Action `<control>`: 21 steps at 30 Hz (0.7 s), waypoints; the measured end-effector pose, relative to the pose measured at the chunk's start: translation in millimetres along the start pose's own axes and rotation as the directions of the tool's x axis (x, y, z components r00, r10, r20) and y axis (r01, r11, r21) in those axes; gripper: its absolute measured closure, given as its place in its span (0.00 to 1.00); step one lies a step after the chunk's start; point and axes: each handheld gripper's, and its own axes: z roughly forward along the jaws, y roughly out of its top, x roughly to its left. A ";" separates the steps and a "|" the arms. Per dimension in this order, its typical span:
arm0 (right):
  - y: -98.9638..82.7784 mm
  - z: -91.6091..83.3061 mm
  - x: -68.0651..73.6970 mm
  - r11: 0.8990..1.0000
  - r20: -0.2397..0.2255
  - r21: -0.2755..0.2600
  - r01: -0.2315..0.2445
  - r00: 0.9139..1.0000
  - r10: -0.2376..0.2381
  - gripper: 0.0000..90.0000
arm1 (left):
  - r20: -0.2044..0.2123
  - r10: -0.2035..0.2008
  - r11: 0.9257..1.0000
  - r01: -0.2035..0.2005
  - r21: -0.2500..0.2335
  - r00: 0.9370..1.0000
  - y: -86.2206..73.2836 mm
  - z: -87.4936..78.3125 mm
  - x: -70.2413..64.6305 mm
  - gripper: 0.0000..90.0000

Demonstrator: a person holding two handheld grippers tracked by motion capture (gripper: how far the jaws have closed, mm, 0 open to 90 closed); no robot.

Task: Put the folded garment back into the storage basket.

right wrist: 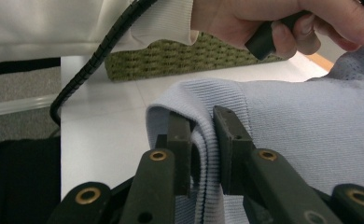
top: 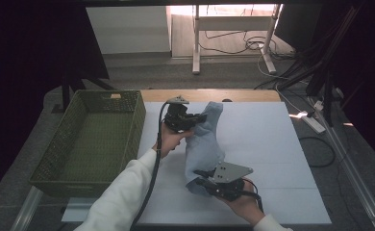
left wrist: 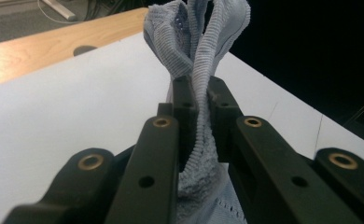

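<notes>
Stretching between both grippers, the pale blue garment runs upper-centre to lower-centre; left gripper and right gripper each clamp an end (basket lies left).

Overhead view, two close jaw-level views

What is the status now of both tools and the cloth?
Left tool shut on light blue cloth, far end lifted. Right tool shut on near ribbed edge. Green basket beside it at the left, nothing in the way.
</notes>
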 end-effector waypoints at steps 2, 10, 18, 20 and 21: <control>1.4 -0.1 -0.5 1.000 0.003 -0.007 -0.001 1.000 0.001 0.86 | -0.003 0.003 1.000 -0.003 -0.003 1.000 1.8 -2.2 -0.1 0.93; 9.6 3.5 -1.3 1.000 0.004 -0.027 0.003 1.000 -0.003 0.86 | -0.013 0.008 1.000 -0.009 -0.015 1.000 7.9 -13.8 0.6 0.93; 15.5 9.1 -3.0 1.000 -0.018 -0.025 -0.003 1.000 0.003 0.86 | -0.028 0.006 1.000 -0.007 -0.019 1.000 8.3 -24.4 3.5 0.93; 16.9 10.8 -3.5 1.000 -0.023 -0.023 -0.004 1.000 0.004 0.86 | -0.033 0.009 1.000 -0.009 -0.019 0.999 8.8 -27.3 3.6 0.93; 17.8 11.6 -3.7 1.000 -0.024 -0.021 -0.005 1.000 0.004 0.86 | -0.036 0.010 1.000 -0.010 -0.020 0.999 9.1 -29.0 3.7 0.93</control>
